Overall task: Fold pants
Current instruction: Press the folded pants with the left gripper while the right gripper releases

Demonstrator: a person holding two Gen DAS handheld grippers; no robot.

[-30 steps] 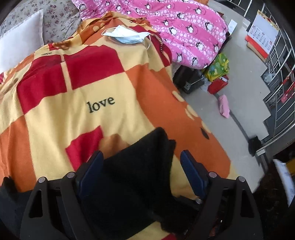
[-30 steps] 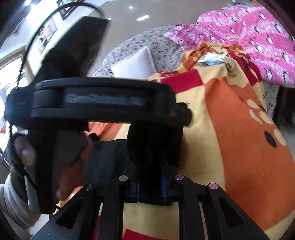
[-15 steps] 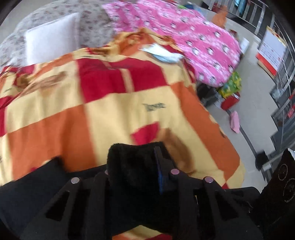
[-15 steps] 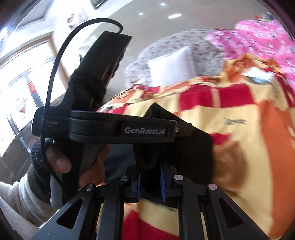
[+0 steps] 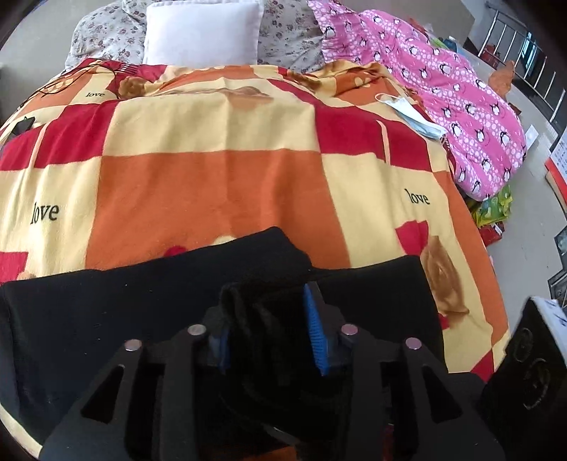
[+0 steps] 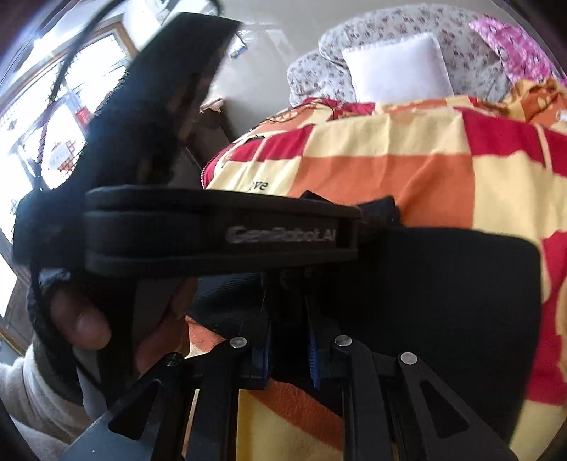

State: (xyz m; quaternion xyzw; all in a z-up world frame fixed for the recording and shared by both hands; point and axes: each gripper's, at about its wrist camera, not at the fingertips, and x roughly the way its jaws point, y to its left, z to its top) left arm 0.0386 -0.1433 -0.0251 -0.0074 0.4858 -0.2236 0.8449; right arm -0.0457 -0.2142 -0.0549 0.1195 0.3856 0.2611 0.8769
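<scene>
Left wrist view
Surface: checked red, orange and yellow blanket (image 5: 219,184) over a bed; white pillow (image 5: 200,32) at far end; pink penguin quilt (image 5: 460,103) far right; face mask (image 5: 411,115) on blanket's right side.
Pants: black pants (image 5: 106,305) spread flat across near edge of blanket, a bunched fold raised at near centre.
Left gripper: left gripper (image 5: 269,329) with jaws opening, bunched black cloth between them; left blue pad seems to touch cloth, right blue pad stands clear.
Risk: fold could drop early and land crooked or bunched, since jaws part while cloth sits heaped rather than laid flat.
Hidden: near part of pants cut off behind gripper body; dark box (image 5: 531,358) at near right cropped, kind unclear.

Right wrist view
Surface: same blanket, pillow at far right, bright window far left.
Right gripper: right gripper (image 6: 288,349) nearly closed, pinching a fold of black pants (image 6: 443,283).
Risk: uneven pull could skew the fold if one side lets go while this side holds; cloth may also snag on other gripper's tip.
Hidden: other gripper's body and person's hand (image 6: 92,322) block left half; layers of cloth under jaws unreadable; logo blurred.
</scene>
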